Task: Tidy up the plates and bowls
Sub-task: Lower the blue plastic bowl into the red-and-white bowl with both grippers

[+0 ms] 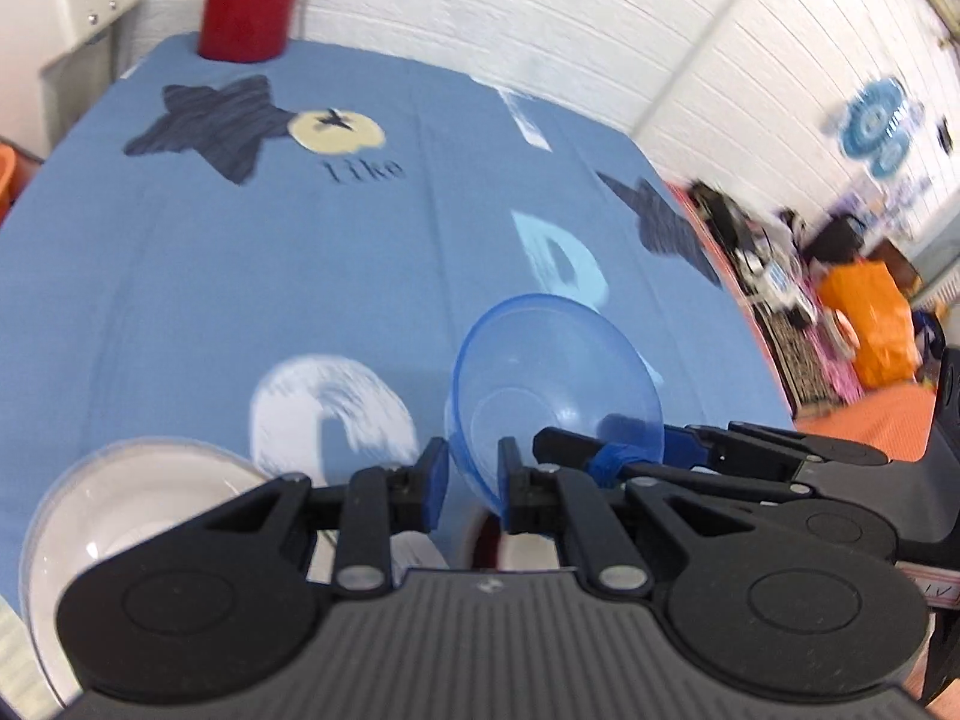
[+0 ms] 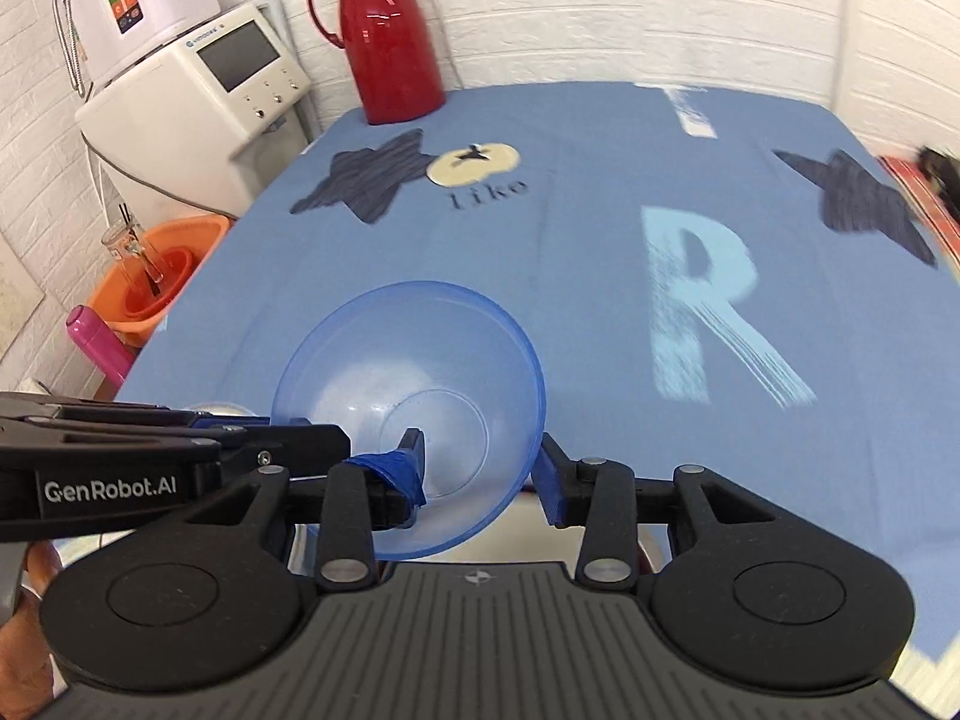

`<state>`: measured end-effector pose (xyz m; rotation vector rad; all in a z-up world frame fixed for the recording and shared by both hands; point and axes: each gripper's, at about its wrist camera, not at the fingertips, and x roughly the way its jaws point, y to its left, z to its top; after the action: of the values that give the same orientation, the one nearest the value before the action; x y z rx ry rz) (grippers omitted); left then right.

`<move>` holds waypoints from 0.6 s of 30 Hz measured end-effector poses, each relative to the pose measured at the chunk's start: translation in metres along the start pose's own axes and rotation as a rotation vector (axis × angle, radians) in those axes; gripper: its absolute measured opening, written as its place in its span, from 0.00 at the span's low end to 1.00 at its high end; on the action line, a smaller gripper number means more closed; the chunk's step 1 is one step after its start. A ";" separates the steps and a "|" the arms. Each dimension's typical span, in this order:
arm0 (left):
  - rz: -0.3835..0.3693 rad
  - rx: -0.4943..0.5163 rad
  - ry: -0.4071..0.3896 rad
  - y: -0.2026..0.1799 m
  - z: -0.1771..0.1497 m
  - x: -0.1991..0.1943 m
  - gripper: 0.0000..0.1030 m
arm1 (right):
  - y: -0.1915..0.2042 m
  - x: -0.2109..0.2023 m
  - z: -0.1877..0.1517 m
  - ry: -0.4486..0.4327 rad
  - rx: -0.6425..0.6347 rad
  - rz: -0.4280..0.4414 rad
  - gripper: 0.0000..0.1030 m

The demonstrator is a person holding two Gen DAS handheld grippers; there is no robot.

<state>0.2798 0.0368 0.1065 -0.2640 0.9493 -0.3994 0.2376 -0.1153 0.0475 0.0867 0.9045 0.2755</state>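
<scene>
Nearest our lenses sit the ribbed black bodies of the two tools, cut off by the lower edge in both views. From the left wrist we see our left claw [image 1: 471, 483] with a modest gap between its blue pads; the rim of the blue bowl [image 1: 558, 372] dips into that gap, but whether a pad touches it we cannot tell. At lower left a clear bowl [image 1: 120, 498] is half hidden behind the tool's body. Something white and red under the claws is too covered to name.

From the right wrist, our right claw [image 2: 480, 474] stands wide apart, its tape-wrapped left finger inside the blue bowl [image 2: 414, 372] and the other just outside the wall; contact is unclear. The bowl is thin, see-through plastic, tilted with its mouth toward us, above the blue cloth on the worktop [image 2: 570, 276]. A glossy red jug [image 2: 390, 36] stands at the far edge. The right-hand background is blurred.
</scene>
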 end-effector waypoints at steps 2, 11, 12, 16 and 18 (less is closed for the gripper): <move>-0.004 0.021 0.020 -0.013 -0.018 0.003 0.05 | -0.008 -0.009 -0.016 -0.001 0.020 -0.007 0.23; 0.001 0.064 0.088 -0.029 -0.059 0.022 0.05 | -0.024 -0.008 -0.046 0.009 0.050 -0.003 0.24; -0.001 0.066 0.085 -0.029 -0.059 0.022 0.08 | -0.024 -0.007 -0.047 0.012 0.047 -0.001 0.24; -0.023 0.059 0.093 -0.026 -0.056 0.019 0.30 | -0.032 -0.009 -0.047 0.008 0.084 0.004 0.21; 0.000 0.058 0.078 -0.024 -0.054 0.016 0.55 | -0.037 -0.013 -0.047 -0.003 0.105 0.013 0.22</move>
<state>0.2381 0.0058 0.0737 -0.1971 1.0129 -0.4391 0.2002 -0.1563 0.0211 0.1903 0.9157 0.2394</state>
